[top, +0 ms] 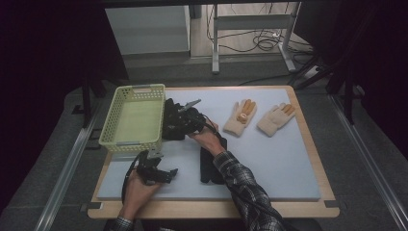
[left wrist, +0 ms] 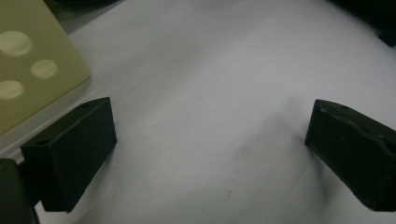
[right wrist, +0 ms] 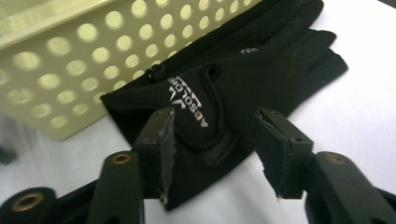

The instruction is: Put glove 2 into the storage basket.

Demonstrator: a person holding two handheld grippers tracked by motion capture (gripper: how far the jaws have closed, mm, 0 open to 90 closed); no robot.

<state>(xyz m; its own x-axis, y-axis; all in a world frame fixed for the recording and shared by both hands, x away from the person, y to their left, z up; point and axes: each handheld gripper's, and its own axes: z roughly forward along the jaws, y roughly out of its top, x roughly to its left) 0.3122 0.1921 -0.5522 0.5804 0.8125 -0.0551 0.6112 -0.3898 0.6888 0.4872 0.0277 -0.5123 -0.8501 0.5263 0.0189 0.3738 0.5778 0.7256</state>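
Observation:
A black glove (top: 172, 124) with white lettering lies flat on the pale table mat (top: 269, 163), right against the side of a yellow-green perforated basket (top: 115, 120). My right gripper (top: 186, 119) hovers low over the glove. In the right gripper view the glove's (right wrist: 261, 60) wrist tab lies between the open jaws of the right gripper (right wrist: 215, 140), and the pads do not press on it. My left gripper (top: 166, 174) rests near the mat's front left, open. In the left gripper view the left gripper (left wrist: 210, 144) has only bare mat between its jaws.
A second black glove (top: 210, 166) lies partly under the right forearm. Two beige gloves with orange fingertips (top: 240, 117) (top: 275, 119) lie at the back right. The basket's wall (right wrist: 70, 60) stands just behind the black glove, and its corner (left wrist: 32, 70) is near the left gripper.

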